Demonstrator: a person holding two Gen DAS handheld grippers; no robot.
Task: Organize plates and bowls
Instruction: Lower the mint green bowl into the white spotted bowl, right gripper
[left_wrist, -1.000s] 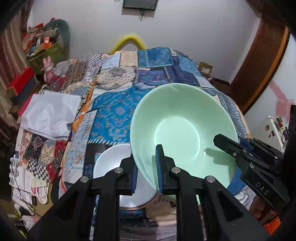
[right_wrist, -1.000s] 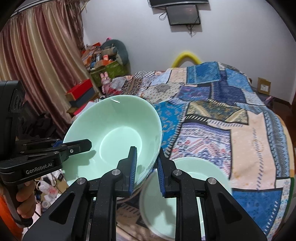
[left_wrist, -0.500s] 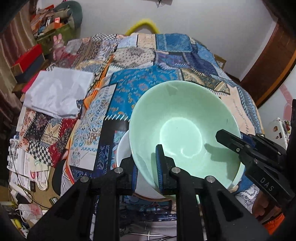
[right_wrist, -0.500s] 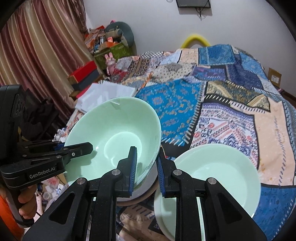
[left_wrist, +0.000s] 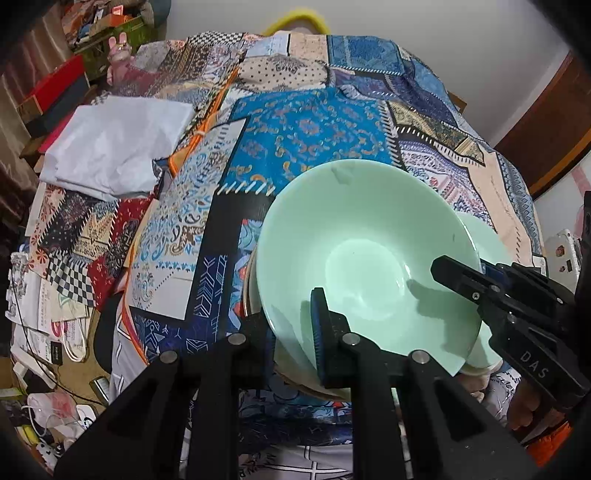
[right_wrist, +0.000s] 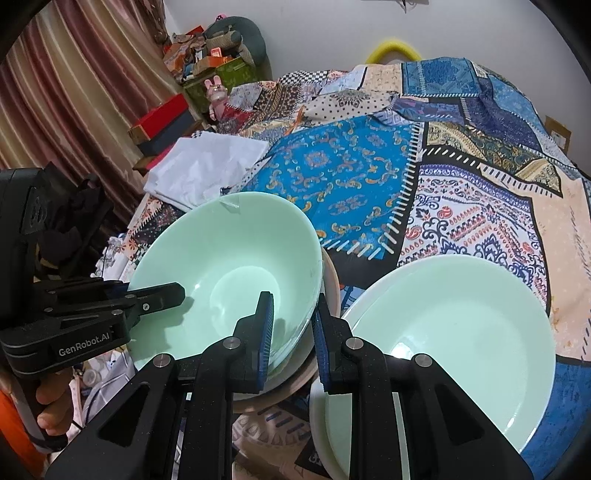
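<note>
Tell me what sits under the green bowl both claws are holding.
Under the green bowl the edges of a white dish on a tan plate show; the bowl covers the rest.

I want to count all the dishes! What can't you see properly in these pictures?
- Stack under the green bowl: right wrist view shows only rims; the bowl covers the rest, so no count.
- Green plate: its near edge hides behind the right gripper.
- Left wrist view: left gripper hides the bowl's near rim.
</note>
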